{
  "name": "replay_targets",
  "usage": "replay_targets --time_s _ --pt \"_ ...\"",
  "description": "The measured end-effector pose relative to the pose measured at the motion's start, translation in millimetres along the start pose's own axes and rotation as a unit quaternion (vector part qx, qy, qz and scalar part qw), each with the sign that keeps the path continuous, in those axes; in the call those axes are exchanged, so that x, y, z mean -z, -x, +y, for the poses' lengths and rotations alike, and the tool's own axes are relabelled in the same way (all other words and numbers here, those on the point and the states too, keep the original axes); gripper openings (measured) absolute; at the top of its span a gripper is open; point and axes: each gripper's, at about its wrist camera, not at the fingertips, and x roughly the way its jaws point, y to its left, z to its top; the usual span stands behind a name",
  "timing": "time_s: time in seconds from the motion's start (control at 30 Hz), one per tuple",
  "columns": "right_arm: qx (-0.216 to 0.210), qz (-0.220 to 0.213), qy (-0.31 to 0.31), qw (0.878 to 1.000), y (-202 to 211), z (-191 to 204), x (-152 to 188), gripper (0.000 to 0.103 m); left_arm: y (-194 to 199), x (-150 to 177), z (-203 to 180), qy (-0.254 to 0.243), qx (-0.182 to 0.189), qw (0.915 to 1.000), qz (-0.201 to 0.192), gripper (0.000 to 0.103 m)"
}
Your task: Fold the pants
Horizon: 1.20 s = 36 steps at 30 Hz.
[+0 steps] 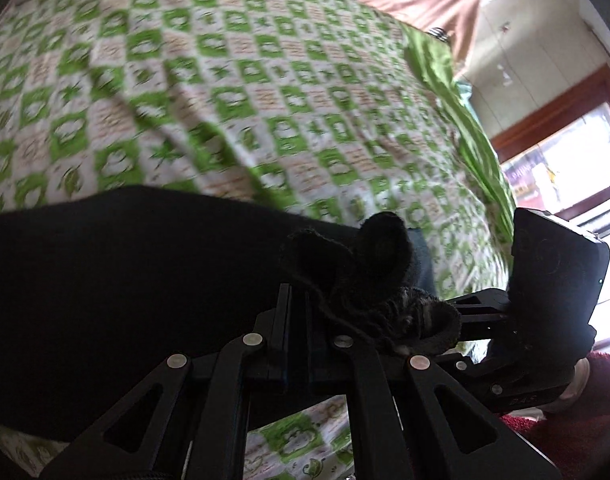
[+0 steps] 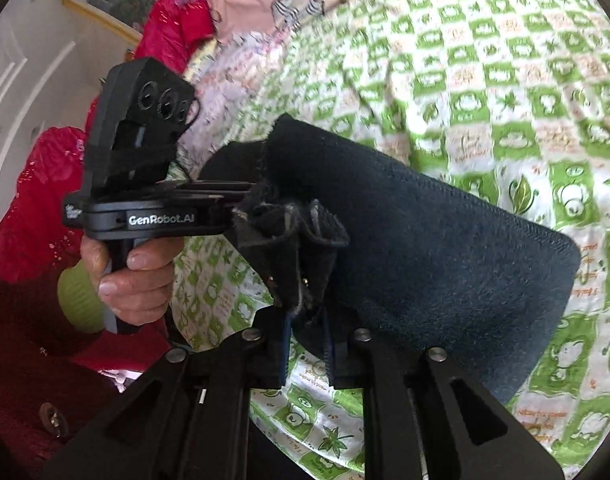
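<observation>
Pants [image 2: 445, 256] hang above the bedsheet [image 2: 505, 80], one edge bunched and clamped in both the left gripper [image 2: 241, 204] and right gripper [image 2: 307, 320], probably to lift them for folding.

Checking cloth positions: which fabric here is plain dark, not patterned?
The pants, dark and plain, held by both grippers; the bedsheet is green-checked.

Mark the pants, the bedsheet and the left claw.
pants [image 2: 445, 248], right wrist view, on the broad dark panel.
bedsheet [image 1: 233, 80], left wrist view, on the bare green-checked fabric.
left claw [image 2: 247, 196], right wrist view, at the tips pinching the pants edge.
</observation>
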Motion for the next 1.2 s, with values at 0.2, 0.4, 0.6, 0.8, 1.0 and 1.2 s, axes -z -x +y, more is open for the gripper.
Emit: replay_targets --time_s 0.2,0.4,0.6,0.8,1.0,1.2 --pt "0.001 0.024 0.005 1.000 -21 4 -8 0.040 6 13 31 0.064 -0.031 0.9974 -0.015 0.006" --pt "-0.005 0.046 0.023 0.999 -34 18 -10 0.041 25 28 55 0.114 -0.051 0.9915 -0.036 0.007" --pt "-0.020 0.054 0.045 0.997 -42 33 -25 0.041 49 49 82 0.168 -0.064 0.9821 -0.057 0.011" --pt "-0.032 0.067 0.079 0.994 -52 50 -42 0.041 75 68 105 0.216 -0.079 0.9696 -0.084 0.014" --pt "-0.040 0.079 0.108 0.990 -70 68 -63 0.041 100 85 130 0.261 -0.092 0.9545 -0.112 0.022" --pt "-0.042 0.090 0.130 0.987 -89 86 -81 0.041 114 99 148 0.302 -0.104 0.9389 -0.128 0.027"
